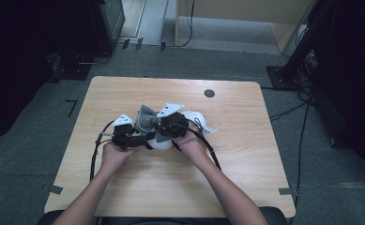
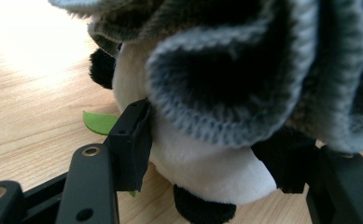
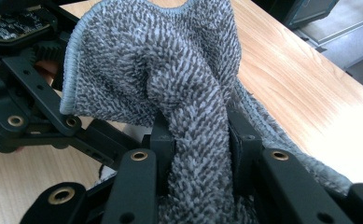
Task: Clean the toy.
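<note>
A white plush toy with black limbs and a green leaf lies on the wooden table. My left gripper is shut on its body, one pad on each side. A grey terry cloth hangs over the toy, and my right gripper is shut on a bunched fold of it. In the high view both hands meet at the table's middle. There the left gripper points right at the toy, and the right gripper holds the cloth just above it.
A second white soft object lies just right of the right hand. A dark round hole sits near the table's far edge. Cables trail from both grippers across the table. Black equipment and a wooden cabinet stand on the floor beyond.
</note>
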